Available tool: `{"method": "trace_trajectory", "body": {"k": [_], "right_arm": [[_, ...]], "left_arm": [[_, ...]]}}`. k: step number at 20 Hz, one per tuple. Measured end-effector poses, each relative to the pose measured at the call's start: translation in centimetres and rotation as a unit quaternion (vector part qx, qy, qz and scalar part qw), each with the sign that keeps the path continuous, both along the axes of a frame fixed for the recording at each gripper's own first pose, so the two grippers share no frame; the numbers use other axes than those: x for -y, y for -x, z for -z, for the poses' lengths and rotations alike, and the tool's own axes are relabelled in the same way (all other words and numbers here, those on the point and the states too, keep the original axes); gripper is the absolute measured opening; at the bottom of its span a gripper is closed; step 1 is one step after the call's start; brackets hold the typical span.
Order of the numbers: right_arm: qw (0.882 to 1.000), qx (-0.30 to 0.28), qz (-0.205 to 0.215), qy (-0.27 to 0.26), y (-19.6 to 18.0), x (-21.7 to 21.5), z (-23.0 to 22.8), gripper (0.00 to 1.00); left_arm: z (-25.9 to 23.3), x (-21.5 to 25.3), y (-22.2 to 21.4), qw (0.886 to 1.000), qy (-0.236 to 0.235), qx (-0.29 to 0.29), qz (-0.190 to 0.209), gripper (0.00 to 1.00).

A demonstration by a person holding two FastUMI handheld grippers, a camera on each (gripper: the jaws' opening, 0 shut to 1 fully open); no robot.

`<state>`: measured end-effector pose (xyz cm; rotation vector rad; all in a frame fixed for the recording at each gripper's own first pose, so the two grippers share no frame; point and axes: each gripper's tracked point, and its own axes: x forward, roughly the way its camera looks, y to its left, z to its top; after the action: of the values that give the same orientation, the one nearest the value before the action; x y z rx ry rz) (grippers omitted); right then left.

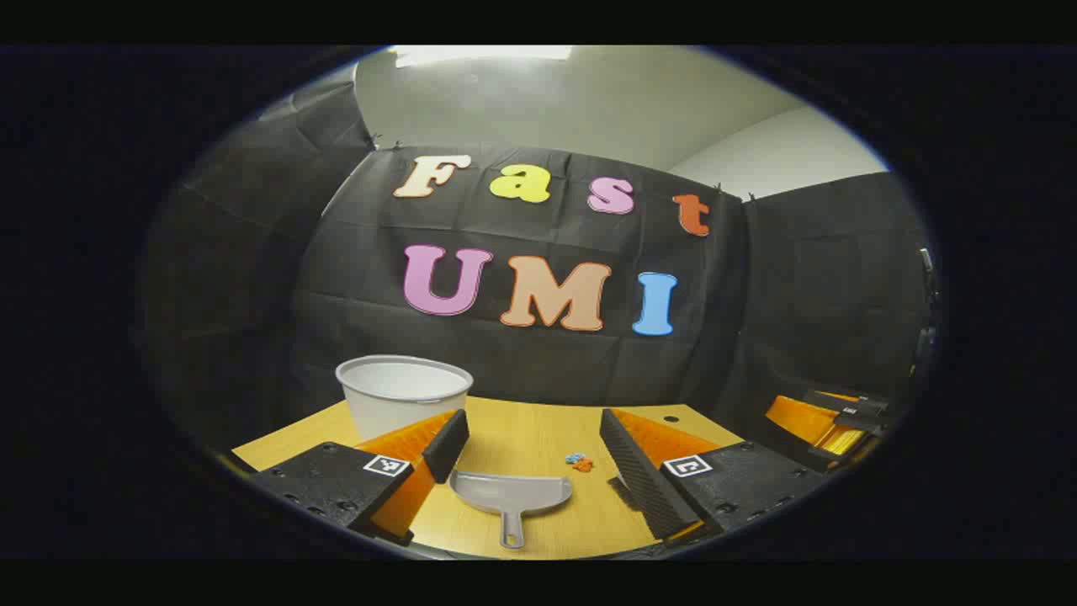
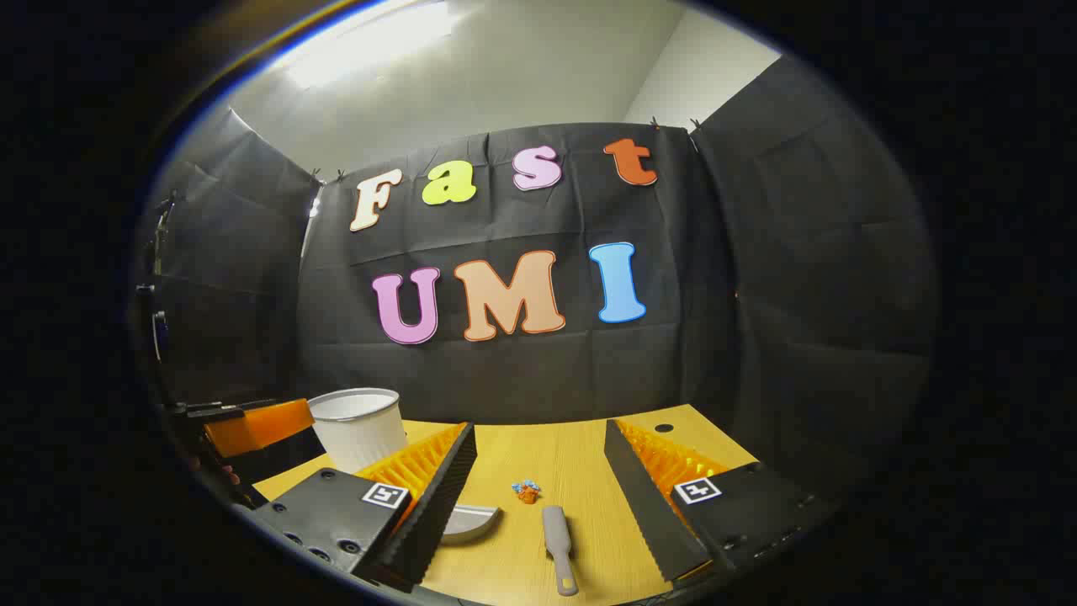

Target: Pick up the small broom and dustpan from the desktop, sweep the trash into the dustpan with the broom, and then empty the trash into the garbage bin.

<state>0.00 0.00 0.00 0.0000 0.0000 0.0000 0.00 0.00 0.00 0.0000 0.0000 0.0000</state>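
Observation:
A grey dustpan [image 1: 509, 495] lies flat on the wooden desktop [image 1: 294, 436], handle toward me, just below and between the wide-apart fingers of my left gripper [image 1: 532, 425], which is open and holds nothing. A small pile of blue and orange trash [image 1: 579, 461] sits just right of the pan. In the right gripper view a grey broom [image 2: 559, 535] lies on the desk between the fingers of my open right gripper [image 2: 538, 433]. The trash [image 2: 527, 491] lies just beyond the broom. The dustpan [image 2: 473, 522] is partly hidden behind that gripper's left finger.
A white garbage bin [image 1: 404, 394] stands at the desk's far left, also seen as the bin [image 2: 358, 425] in the right gripper view. The other gripper [image 1: 829, 421] hovers off to the right, and the left one [image 2: 252, 425] shows at the left. Black cloth walls close the desk behind.

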Motion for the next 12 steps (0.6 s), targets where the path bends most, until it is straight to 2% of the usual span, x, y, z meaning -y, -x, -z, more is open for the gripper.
{"method": "trace_trajectory", "body": {"k": [12], "right_arm": [[1.0, -0.008, 0.011, -0.008, 0.7, 0.0, 0.6, 0.98]], "left_arm": [[0.5, -1.0, 0.3, 1.0, 0.003, -0.005, -0.01, 0.93]]}}
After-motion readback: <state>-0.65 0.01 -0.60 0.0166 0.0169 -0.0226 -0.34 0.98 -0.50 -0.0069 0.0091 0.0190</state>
